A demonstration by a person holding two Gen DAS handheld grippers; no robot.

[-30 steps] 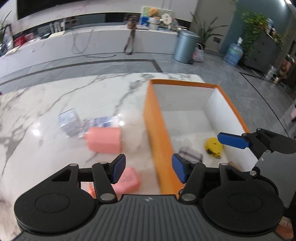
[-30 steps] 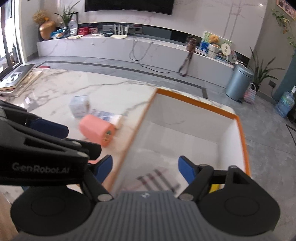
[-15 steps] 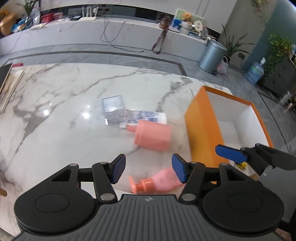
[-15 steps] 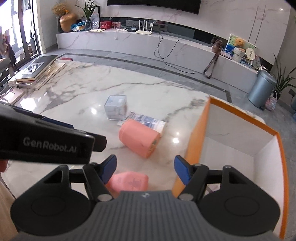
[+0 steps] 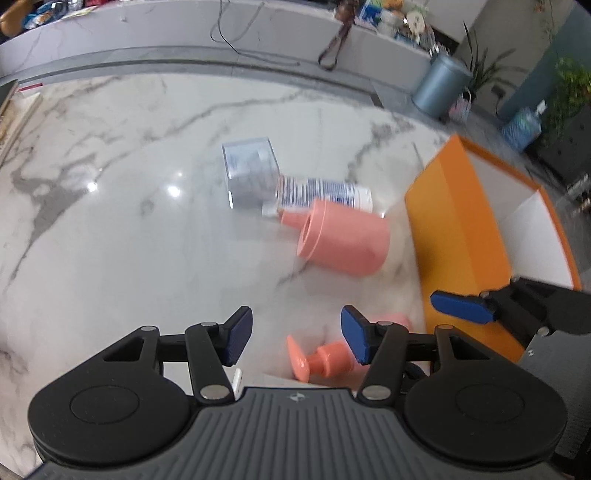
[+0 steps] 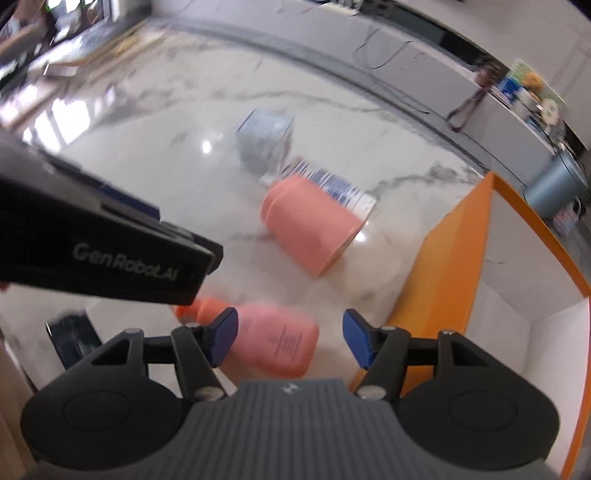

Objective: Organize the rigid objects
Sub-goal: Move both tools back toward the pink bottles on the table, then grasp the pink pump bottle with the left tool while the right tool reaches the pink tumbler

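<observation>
A big salmon-pink bottle (image 5: 343,242) (image 6: 308,230) lies on its side on the marble table. Behind it lie a white tube with blue print (image 5: 325,192) (image 6: 332,186) and a clear plastic box (image 5: 251,171) (image 6: 264,142). A small pink pump bottle (image 5: 325,360) (image 6: 277,341) lies close under both grippers. The orange box with white inside (image 5: 454,221) (image 6: 447,266) stands at the right. My left gripper (image 5: 295,336) is open and empty above the pump bottle's head. My right gripper (image 6: 290,338) is open and empty above the pump bottle's body.
The marble table (image 5: 110,221) stretches to the left. A dark flat object (image 6: 74,343) lies near the front left edge in the right wrist view. Beyond the table are a grey bin (image 5: 439,90) and a long low counter (image 5: 184,33).
Both grippers have swung left, away from the orange box's inside, and dropped toward the pink bottles on the table. Both stay open and empty.
</observation>
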